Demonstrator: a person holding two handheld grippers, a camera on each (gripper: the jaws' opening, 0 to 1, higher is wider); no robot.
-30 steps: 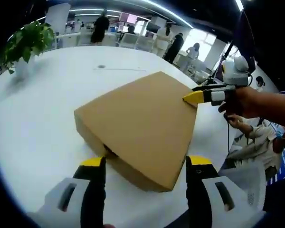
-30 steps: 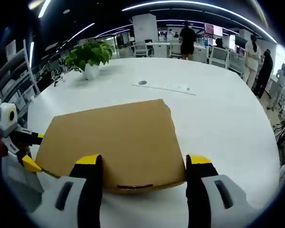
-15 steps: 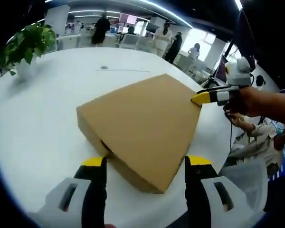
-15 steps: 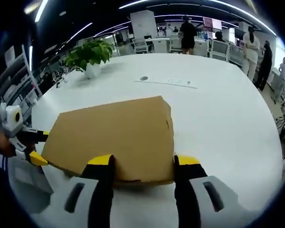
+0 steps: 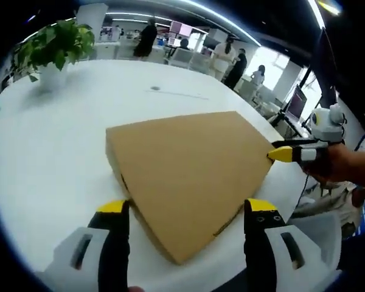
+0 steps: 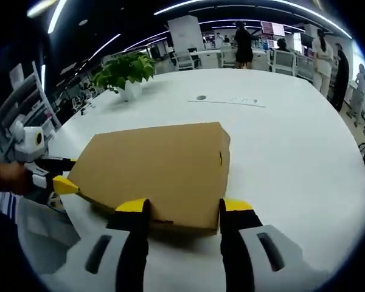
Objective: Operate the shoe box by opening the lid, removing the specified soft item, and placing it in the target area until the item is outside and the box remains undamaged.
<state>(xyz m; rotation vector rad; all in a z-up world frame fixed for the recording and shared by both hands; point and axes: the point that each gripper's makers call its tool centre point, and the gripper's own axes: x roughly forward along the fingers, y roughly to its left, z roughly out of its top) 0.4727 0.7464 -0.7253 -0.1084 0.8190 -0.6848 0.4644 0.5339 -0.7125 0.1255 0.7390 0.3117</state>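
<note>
A closed brown cardboard shoe box (image 5: 188, 170) lies flat on the white table (image 5: 55, 152), lid down. My left gripper (image 5: 186, 210) is open, its yellow-tipped jaws standing either side of the box's near corner, just short of it. In the right gripper view the box (image 6: 155, 167) shows again; my right gripper (image 6: 184, 207) is open but narrowed, straddling the near edge by the right corner. The right gripper (image 5: 292, 152) also reaches the box's far right corner in the left gripper view. The left gripper (image 6: 58, 184) shows at the box's left corner in the right gripper view. The soft item is hidden.
A potted plant (image 5: 55, 45) stands at the table's far left. A thin strip and a round hole (image 6: 201, 97) lie beyond the box. A pale bag or sheet (image 5: 316, 234) sits off the table edge. People stand far back among desks.
My right gripper's jaws have drawn closer together around the box's near edge. Both cameras have shifted a little; the box itself stays closed and in place.
</note>
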